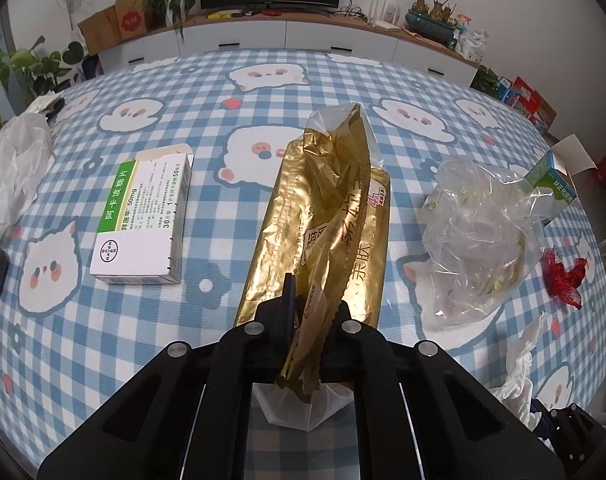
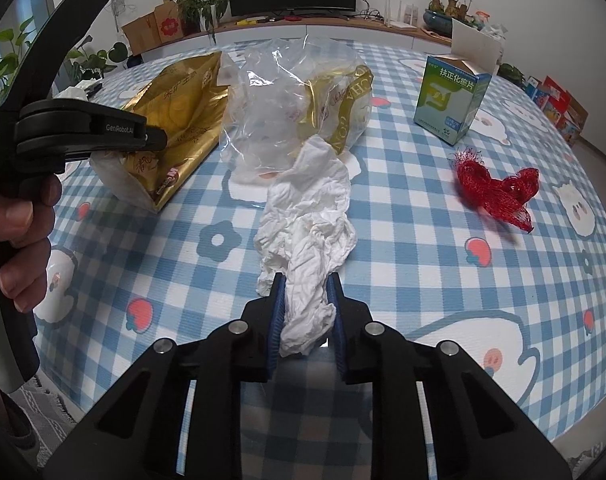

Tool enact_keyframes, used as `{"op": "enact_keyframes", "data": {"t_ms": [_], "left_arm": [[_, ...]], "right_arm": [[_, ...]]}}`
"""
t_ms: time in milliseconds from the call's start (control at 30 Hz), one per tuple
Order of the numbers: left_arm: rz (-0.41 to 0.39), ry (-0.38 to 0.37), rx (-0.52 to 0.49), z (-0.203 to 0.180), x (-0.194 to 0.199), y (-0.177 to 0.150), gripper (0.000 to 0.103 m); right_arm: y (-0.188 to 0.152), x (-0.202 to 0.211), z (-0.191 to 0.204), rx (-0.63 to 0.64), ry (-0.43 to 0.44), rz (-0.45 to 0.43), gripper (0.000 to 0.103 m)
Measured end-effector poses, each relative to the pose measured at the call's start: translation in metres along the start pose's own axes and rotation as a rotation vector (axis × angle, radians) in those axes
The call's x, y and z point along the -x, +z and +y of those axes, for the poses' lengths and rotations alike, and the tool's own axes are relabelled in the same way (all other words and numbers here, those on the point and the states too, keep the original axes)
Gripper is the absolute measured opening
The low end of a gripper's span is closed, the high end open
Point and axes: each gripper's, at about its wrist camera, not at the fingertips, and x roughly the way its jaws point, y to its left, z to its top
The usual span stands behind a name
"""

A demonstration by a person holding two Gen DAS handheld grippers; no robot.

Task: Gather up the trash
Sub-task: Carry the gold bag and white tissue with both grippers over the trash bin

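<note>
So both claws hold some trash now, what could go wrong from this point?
1. The left claw grips only the end of the long gold bag; lifted, the bag may swing and push the white medicine box or the clear plastic bag.
2. The right claw pinches one end of the crumpled tissue; the thin paper might tear or slip.
</note>
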Motion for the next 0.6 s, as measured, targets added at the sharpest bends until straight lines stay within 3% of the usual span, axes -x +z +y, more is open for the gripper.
{"op": "enact_keyframes", "data": {"t_ms": [267,467,600], "left_arm": [[-0.020,-0.018,0.039,0.001,0.014,-0.018,0.005],[-0.025,0.000,0.038,0.001,0.048,-0.049,0.005],[-0.019,-0.004,0.040,0.000,0.075,-0.067,0.005]], "right_arm": [[0.000,0.011,-0.008,-0.027,0.017,-0.004,0.014],[-0.030,0.038,-0.017,-0.070,0.025,0.025,0.014],[-0.042,0.071,-0.013,-0.063,0.030,-0.005,0.014]]}}
